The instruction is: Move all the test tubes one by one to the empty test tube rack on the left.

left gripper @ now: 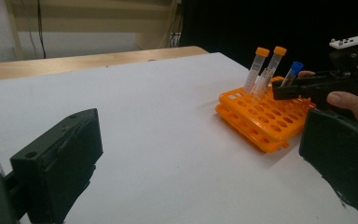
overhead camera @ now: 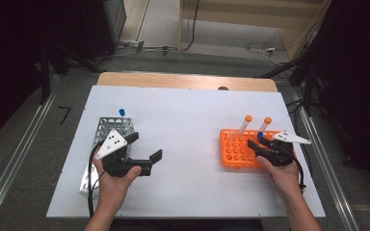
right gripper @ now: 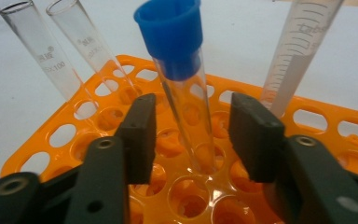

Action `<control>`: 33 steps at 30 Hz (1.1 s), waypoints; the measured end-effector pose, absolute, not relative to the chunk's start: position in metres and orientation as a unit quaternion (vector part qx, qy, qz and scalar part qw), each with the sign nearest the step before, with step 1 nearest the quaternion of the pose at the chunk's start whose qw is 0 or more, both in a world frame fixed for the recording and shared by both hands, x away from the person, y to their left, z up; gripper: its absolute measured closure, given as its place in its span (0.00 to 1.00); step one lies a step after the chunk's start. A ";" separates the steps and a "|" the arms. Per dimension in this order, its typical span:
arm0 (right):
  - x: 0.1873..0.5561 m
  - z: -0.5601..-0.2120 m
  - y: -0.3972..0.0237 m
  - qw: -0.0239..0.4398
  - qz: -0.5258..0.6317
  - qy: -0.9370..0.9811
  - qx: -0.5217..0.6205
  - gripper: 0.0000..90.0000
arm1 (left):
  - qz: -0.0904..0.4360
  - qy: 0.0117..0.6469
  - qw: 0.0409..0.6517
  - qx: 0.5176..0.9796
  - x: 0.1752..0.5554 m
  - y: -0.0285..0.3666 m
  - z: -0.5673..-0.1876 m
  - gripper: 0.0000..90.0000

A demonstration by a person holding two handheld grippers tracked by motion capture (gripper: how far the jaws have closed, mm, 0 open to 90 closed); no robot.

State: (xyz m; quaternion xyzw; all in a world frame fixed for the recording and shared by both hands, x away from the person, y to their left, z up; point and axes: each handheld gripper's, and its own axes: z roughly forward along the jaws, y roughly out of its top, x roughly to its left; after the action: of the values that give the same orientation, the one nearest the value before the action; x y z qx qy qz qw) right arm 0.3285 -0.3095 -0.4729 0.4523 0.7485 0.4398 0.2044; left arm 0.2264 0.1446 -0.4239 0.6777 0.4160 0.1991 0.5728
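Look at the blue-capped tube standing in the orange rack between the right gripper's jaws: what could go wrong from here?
1. The jaws of the right gripper flank the blue-capped tube with gaps on both sides; closing off-centre could tip it.
2. The tube is glass, so a hard squeeze might crack it.
3. Neighbouring tubes lean close by in the orange rack; a sideways lift could knock them.

Two racks on tabletop: one orange rack (overhead camera: pixel 236 151) at right tongs (overhead camera: pixel 261 143), one metal rack (overhead camera: pixel 107 132) beside left tongs (overhead camera: pixel 147 147). Two orange-capped tubes (overhead camera: pixel 244 124) beyond right tongs. Two blue-capped tubes: one (right gripper: pixel 182 70) between right tongs, one (overhead camera: pixel 122 112) in metal rack.
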 end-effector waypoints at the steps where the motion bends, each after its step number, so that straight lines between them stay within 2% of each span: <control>1: 0.327 -0.474 -0.310 0.207 0.440 0.747 0.453 0.63 | 0.199 0.417 0.573 0.677 0.226 0.143 -0.424 0.00; 2: 0.326 -0.475 -0.309 0.210 0.430 0.751 0.454 0.68 | 0.198 0.419 0.572 0.677 0.226 0.143 -0.425 0.00; 11: 0.324 -0.482 -0.308 0.243 0.433 0.742 0.450 0.83 | 0.193 0.415 0.569 0.683 0.227 0.135 -0.428 0.00; 22: 0.319 -0.471 -0.311 0.255 0.450 0.738 0.434 0.83 | 0.188 0.411 0.567 0.689 0.226 0.131 -0.430 0.00; 33: 0.290 -0.446 -0.307 0.254 0.485 0.733 0.405 0.83 | 0.184 0.405 0.565 0.694 0.225 0.125 -0.429 0.00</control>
State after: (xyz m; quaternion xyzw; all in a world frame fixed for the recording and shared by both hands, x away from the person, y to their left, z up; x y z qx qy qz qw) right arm 0.2902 -0.3067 -0.4458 0.4050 0.7327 0.4846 0.2538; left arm 0.2247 0.1254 -0.4294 0.6944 0.4051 0.1844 0.5654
